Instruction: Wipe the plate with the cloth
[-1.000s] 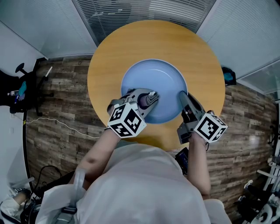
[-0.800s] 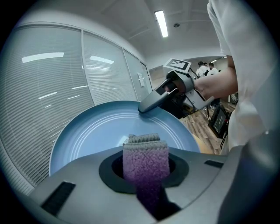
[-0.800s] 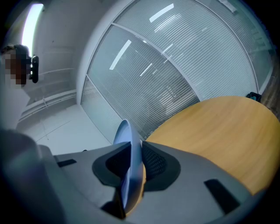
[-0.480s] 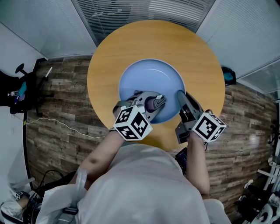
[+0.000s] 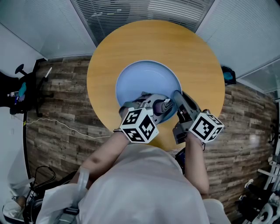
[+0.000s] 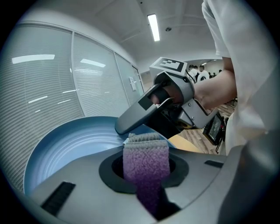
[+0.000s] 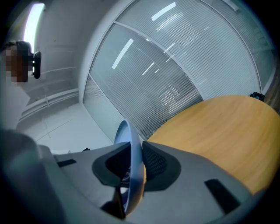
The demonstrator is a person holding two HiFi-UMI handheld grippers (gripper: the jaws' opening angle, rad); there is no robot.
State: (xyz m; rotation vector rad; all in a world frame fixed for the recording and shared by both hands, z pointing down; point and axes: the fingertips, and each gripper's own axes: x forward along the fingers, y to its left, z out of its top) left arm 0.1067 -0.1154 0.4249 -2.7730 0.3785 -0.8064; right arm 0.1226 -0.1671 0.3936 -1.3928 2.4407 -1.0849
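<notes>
A light blue plate (image 5: 146, 83) lies on the round wooden table (image 5: 192, 57). My left gripper (image 5: 165, 106) is shut on a folded purple-grey cloth (image 6: 145, 162) and presses it against the plate's near right part. In the left gripper view the cloth sticks out past the jaws over the plate (image 6: 70, 144), with the right gripper (image 6: 131, 124) just beyond it. My right gripper (image 5: 176, 97) is shut on the plate's near right rim. In the right gripper view the rim (image 7: 133, 170) stands edge-on between the two pads.
The table (image 7: 218, 131) stretches away to the right of the held rim. Wooden plank floor (image 5: 65, 118) surrounds the table. A black wheeled stand (image 5: 26, 87) is at the far left. Window blinds (image 5: 144, 11) run behind the table.
My left gripper has slid the cloth rightward across the plate's near part, toward the right gripper. The plate has shifted slightly to the left. The right gripper has kept its hold.
</notes>
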